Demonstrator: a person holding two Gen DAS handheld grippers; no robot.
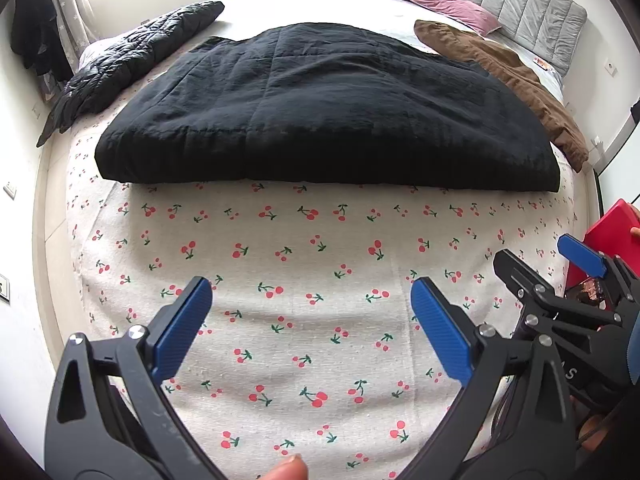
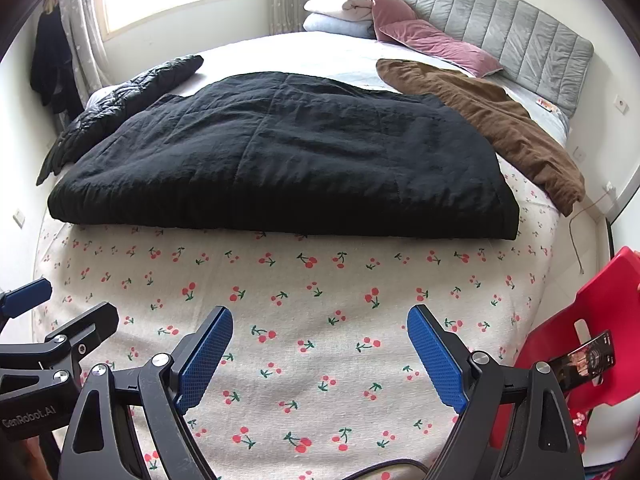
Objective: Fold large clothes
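Nearest the lens, left hand-held gripper (image 1: 312,320) and right hand-held gripper (image 2: 320,354) stood with jaws apart, empty, over the cherry-print bedspread (image 2: 304,304). Mid-frame: black quilted garment (image 2: 280,160), folded into a flat block. Farther, upper left and right: black puffer jacket (image 2: 128,100) and brown coat (image 2: 492,120), seemingly unfolded.

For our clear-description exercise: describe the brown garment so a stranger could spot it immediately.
Start at the grey padded headboard of the bed. Just below its pink cushions lies the brown jacket, running down the bed's right edge. Unlike the black quilted garment beside it, it is rust-brown and crumpled.
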